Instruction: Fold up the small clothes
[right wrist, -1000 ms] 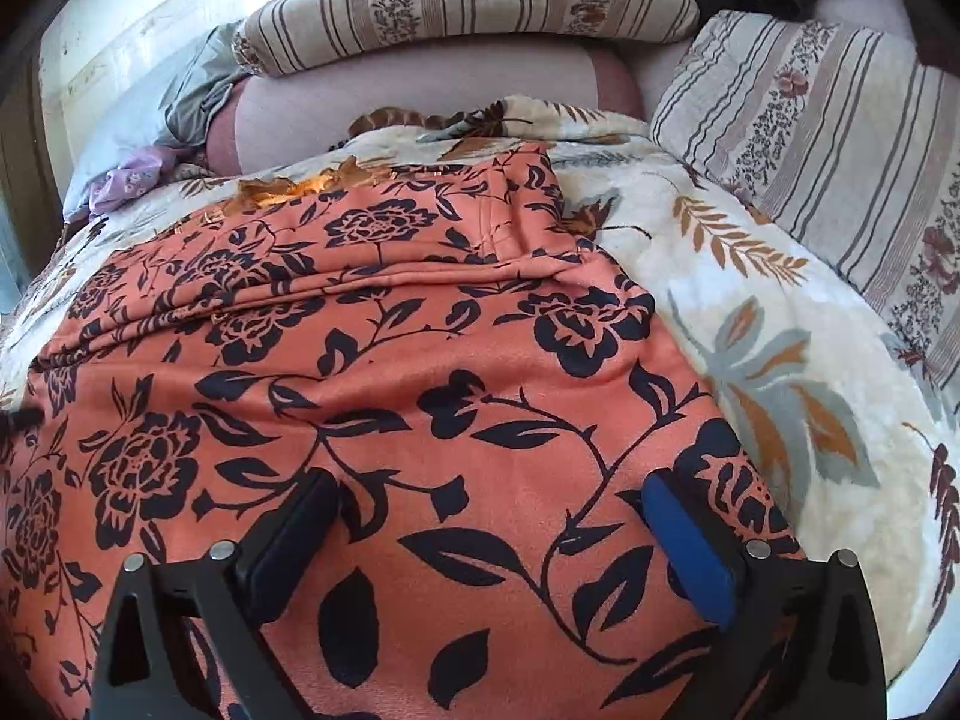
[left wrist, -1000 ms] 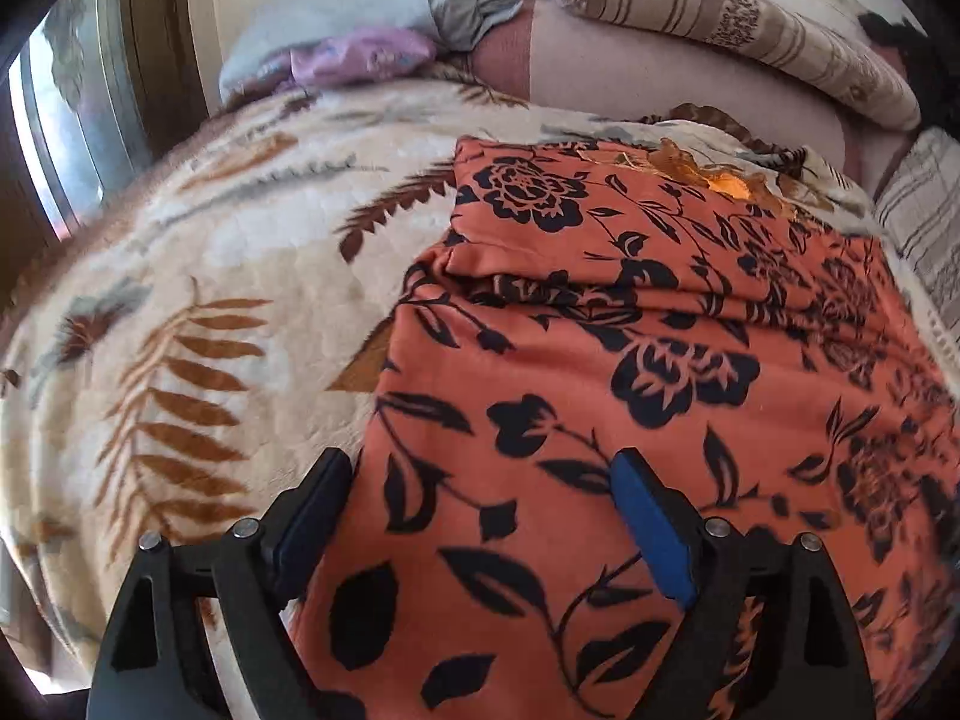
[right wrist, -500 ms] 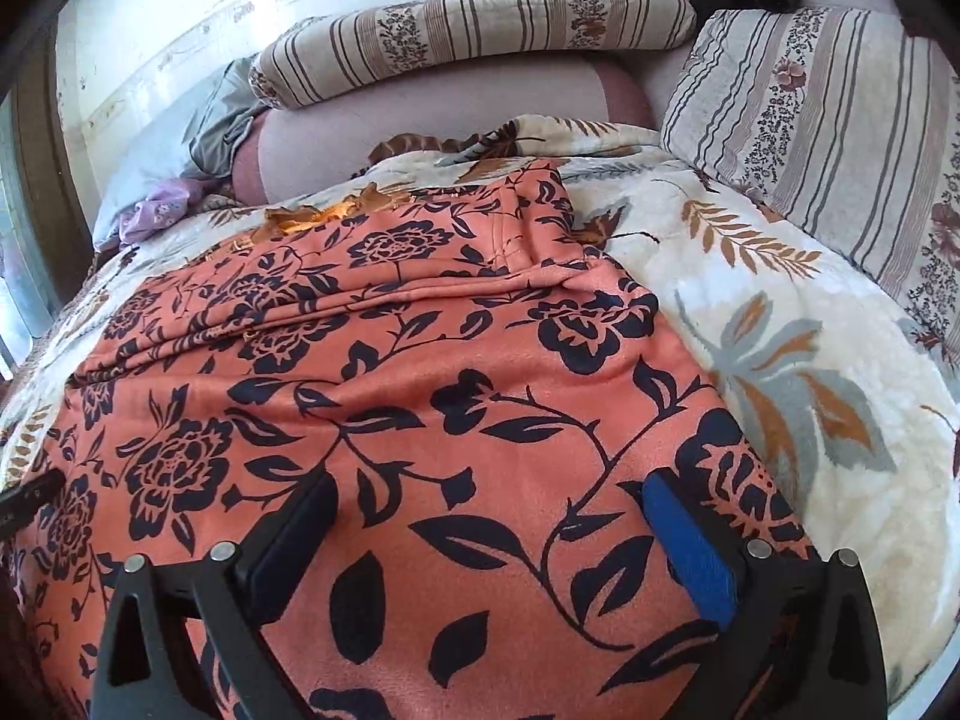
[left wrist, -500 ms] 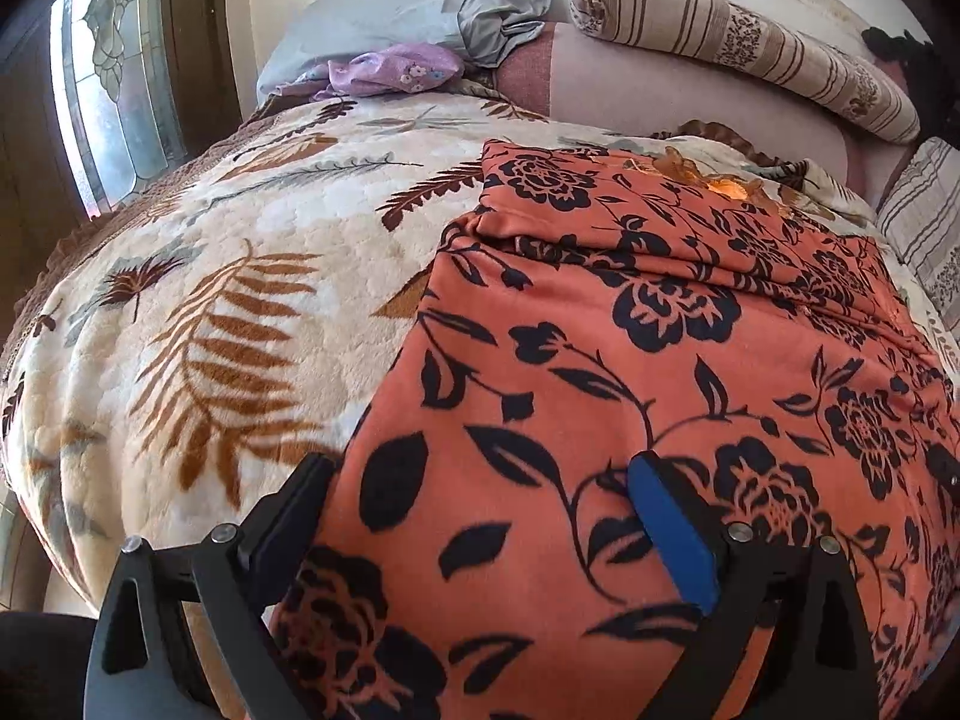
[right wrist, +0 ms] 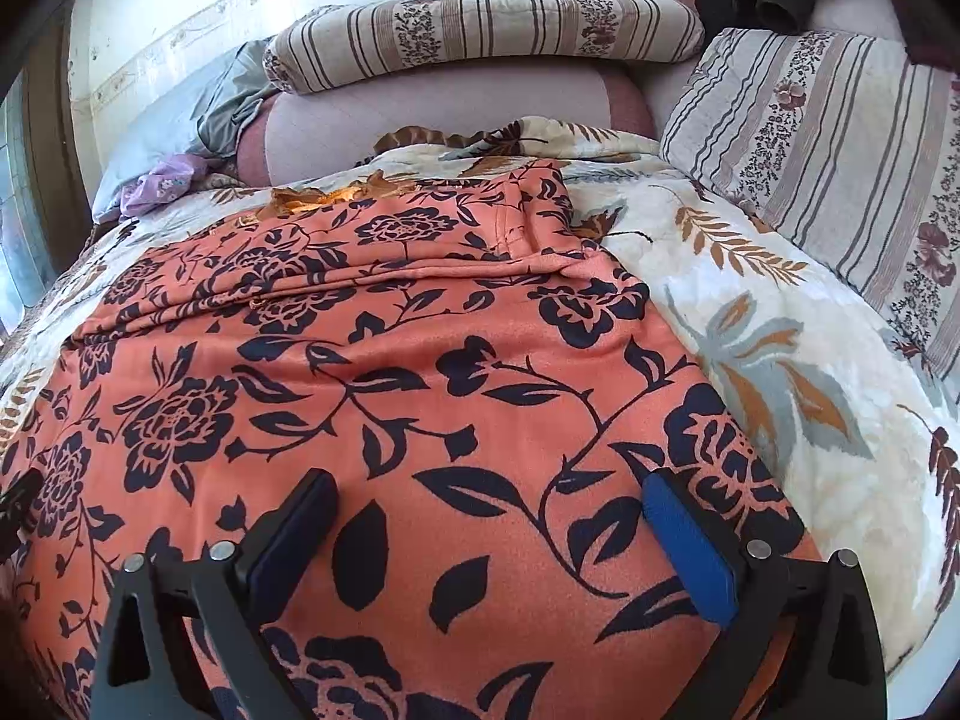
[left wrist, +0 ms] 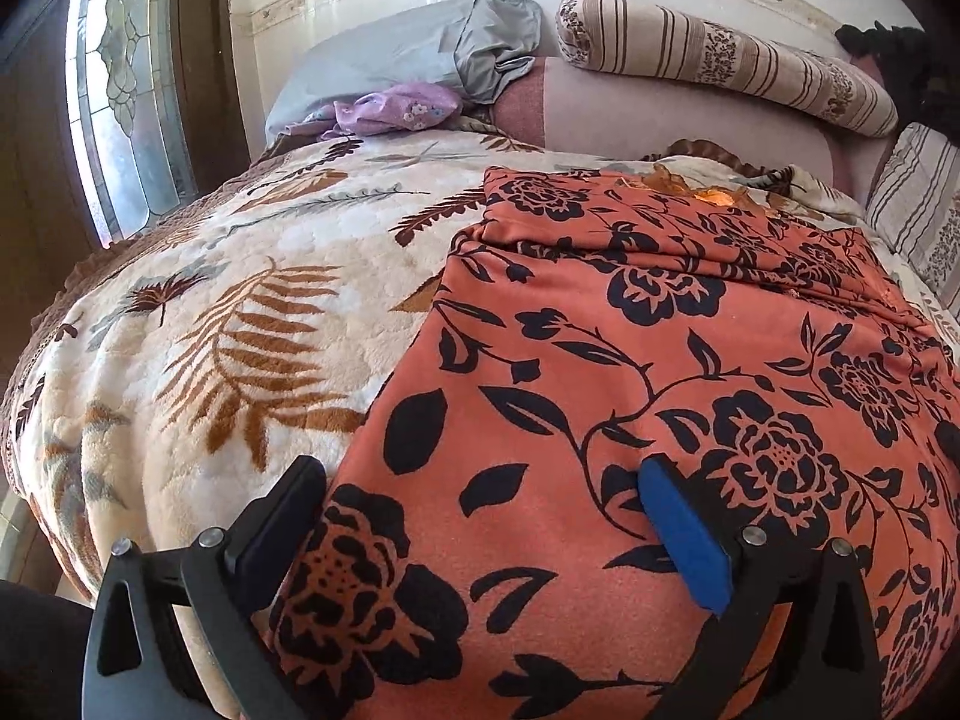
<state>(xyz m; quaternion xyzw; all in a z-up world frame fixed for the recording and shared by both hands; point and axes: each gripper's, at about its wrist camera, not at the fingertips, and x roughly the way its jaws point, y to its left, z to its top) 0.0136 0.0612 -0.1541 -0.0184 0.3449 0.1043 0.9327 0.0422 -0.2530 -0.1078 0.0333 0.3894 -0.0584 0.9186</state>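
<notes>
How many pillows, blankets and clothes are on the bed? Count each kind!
Striped pillows: 2 (long striped pillow, square striped pillow)
Grey pillow: 1
Leaf blanket: 1
Orange flowered garment: 1
Purple cloth: 1
Total: 6

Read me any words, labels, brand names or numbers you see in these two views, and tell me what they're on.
None: no readable text in either view.
The orange floral garment shows only a black flower print.
The leaf-patterned blanket and the striped pillow carry patterns, not lettering.
</notes>
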